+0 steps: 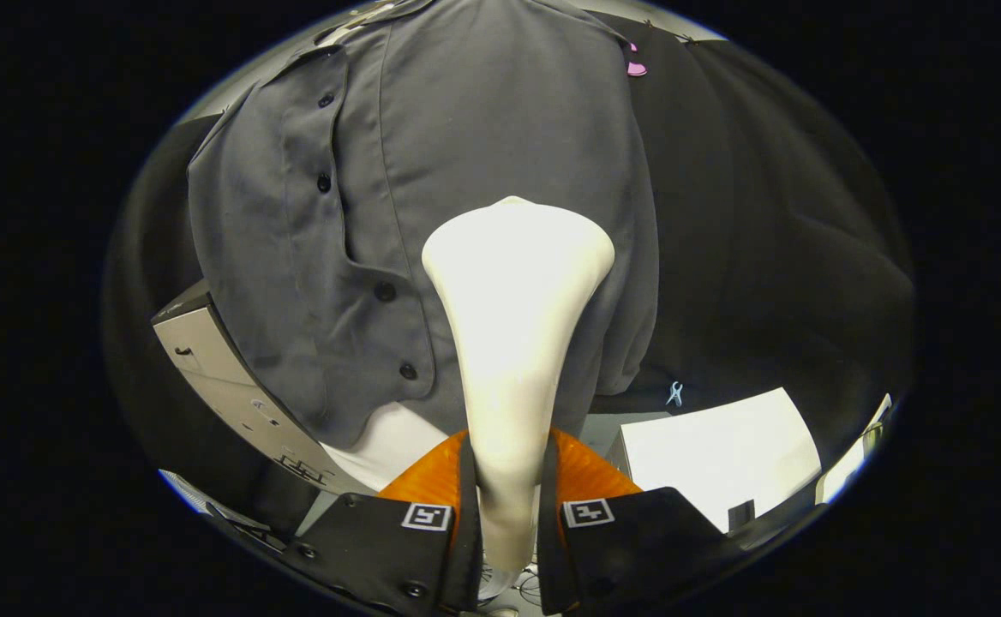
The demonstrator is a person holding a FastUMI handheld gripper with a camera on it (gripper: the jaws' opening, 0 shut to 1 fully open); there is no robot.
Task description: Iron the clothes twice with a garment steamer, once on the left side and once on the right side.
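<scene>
Claw clamped on white steamer, head against grey shirt; white tabletop below.

Bright overhead light glares off the steamer and desk. The grey shirt stays sharp; fisheye edges bow.

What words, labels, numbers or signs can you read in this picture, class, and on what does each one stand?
No text reads clearly here.
Grey panel left of the shirt: dark printing near its lower end, too blurred and tilted to read.
Gripper, shut on the steamer: a square black-and-white coded marker on one finger mount and another on the other; patterns, not words.
White sheet: nothing legible.
</scene>
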